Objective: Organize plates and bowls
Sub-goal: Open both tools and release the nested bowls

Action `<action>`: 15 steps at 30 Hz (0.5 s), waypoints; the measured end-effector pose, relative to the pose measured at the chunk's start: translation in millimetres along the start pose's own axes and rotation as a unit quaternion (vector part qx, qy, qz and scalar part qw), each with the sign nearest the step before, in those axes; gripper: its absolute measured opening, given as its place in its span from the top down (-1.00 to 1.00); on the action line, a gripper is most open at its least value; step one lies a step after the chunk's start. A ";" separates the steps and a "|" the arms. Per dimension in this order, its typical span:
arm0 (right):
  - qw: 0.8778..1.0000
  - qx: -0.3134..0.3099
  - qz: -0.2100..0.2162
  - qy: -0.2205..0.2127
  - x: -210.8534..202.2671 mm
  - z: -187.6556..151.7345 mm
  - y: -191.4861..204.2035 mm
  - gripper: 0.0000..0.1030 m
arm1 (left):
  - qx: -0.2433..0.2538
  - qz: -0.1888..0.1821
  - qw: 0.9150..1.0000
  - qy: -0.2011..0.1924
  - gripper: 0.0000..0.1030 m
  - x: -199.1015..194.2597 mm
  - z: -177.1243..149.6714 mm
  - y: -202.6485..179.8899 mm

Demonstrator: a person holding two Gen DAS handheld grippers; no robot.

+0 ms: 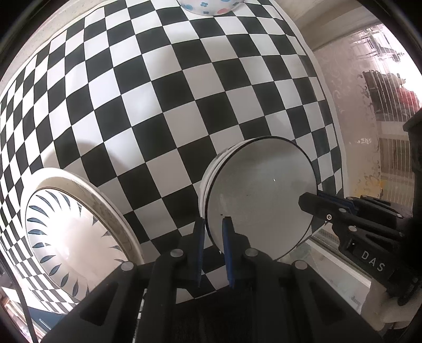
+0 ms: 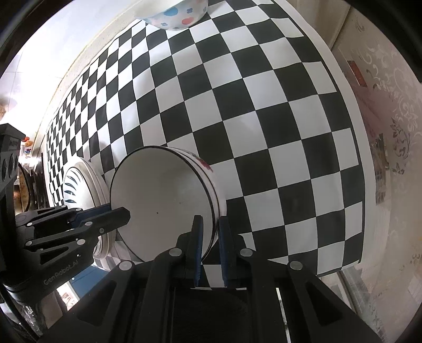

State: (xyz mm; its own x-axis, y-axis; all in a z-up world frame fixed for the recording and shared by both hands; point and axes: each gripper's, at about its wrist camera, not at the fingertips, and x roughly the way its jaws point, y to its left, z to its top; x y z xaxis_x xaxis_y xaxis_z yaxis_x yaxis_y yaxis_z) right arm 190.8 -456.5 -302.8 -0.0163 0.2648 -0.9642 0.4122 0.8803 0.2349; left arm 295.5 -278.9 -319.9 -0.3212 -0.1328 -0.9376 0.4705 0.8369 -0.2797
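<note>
Nearest the left wrist camera: the left gripper [image 1: 214, 224], its two blue-padded fingers [image 1: 228, 245] drawn nearly together and pinching the near rim of a white bowl with a thin black rim line [image 1: 259, 195]. One pad lies inside the bowl and the other against its outer wall. The right gripper [image 1: 310, 201], entering from the right, is likewise closed on the far-right rim of the same bowl. In the right wrist view this grip is seen close up: the right gripper [image 2: 211, 224] clamps the rim with one pad inside and one outside, while the left gripper [image 2: 118, 209] reaches in from the left and holds the opposite rim.

The white bowl [image 2: 163, 200] is thus held at two sides, its mouth tilted toward both cameras, over the near part of a black-and-white chequered tablecloth [image 1: 158, 92]. Whether its base touches the cloth cannot be told. A red mark [image 2: 205, 165] shows on its outer wall.

To the left of the bowl, a larger white dish with blue leaf-shaped strokes around its inside [image 1: 76, 232] rests on the cloth at the near left; in the right wrist view the same dish [image 2: 79, 182] lies just beside the held bowl, partly behind it.

At the far edge of the cloth stands a white bowl with blue and red flower and dot patterns [image 2: 175, 14], well apart from the others.
</note>
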 end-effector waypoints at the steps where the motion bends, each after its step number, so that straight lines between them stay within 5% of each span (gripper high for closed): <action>1: 1.000 0.000 0.001 0.001 0.2 0.2 0.0 0.75 | -0.002 -0.002 1.000 0.001 0.79 0.7 0.3 1.0; 15: 1.000 -0.001 0.002 0.005 1.8 1.6 -0.2 0.75 | -0.006 0.002 1.000 -0.001 0.78 6.4 3.0 -1.1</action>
State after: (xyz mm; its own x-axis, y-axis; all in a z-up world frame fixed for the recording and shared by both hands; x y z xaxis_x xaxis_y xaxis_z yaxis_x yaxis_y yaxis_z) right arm 192.1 -456.9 -304.7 -0.0240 0.2720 -0.9620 0.4103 0.8802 0.2386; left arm 295.4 -282.3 -326.3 -0.3183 -0.1302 -0.9390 0.4622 0.8435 -0.2736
